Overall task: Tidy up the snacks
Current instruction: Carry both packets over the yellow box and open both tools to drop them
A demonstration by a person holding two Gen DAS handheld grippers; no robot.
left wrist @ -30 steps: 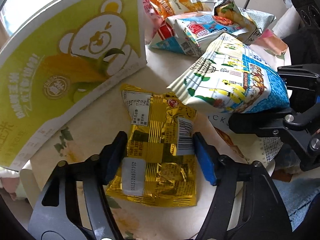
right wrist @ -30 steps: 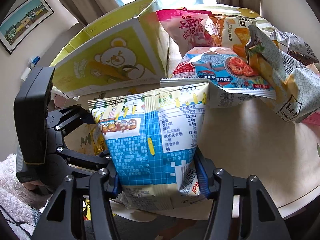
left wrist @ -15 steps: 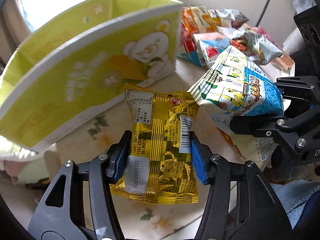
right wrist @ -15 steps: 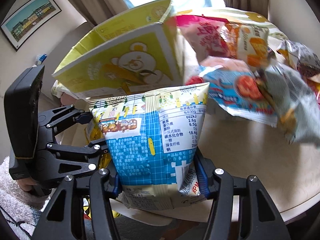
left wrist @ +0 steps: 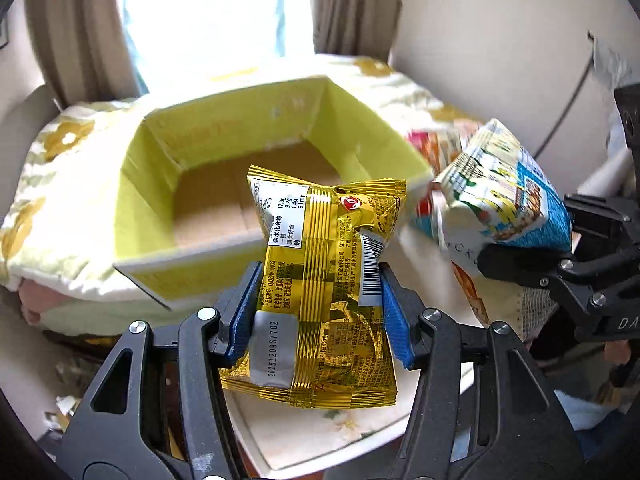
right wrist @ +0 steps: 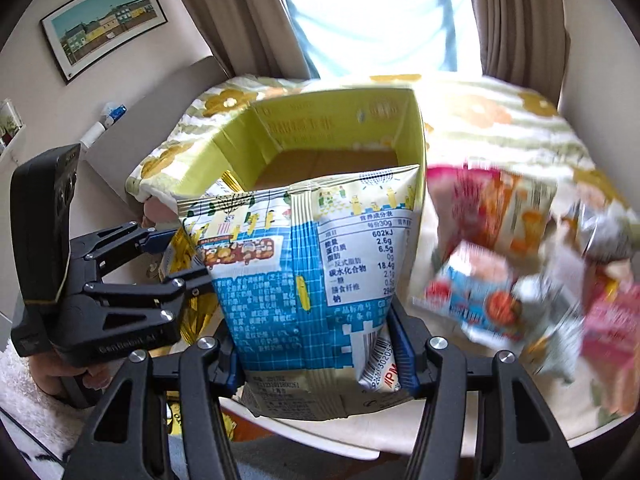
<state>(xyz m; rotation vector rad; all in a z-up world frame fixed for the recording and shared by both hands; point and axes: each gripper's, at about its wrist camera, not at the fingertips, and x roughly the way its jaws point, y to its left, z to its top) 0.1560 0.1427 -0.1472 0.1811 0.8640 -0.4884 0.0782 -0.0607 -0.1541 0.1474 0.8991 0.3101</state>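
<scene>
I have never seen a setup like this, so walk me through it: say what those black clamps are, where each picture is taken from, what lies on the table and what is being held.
No robot arm is here: a person holds a black two-finger clamp in each hand, and a fisheye camera on each clamp looks forward along its fingers.

In the left clamp's view, the left gripper is shut on a gold snack packet. The right gripper shows at that picture's right edge.

In the right clamp's view, the right gripper is shut on a blue and white snack bag.

Ahead of both stands an open yellow-green cardboard box; the part of its floor that shows is bare. More snack bags lie blurred on the table to the right.
</scene>
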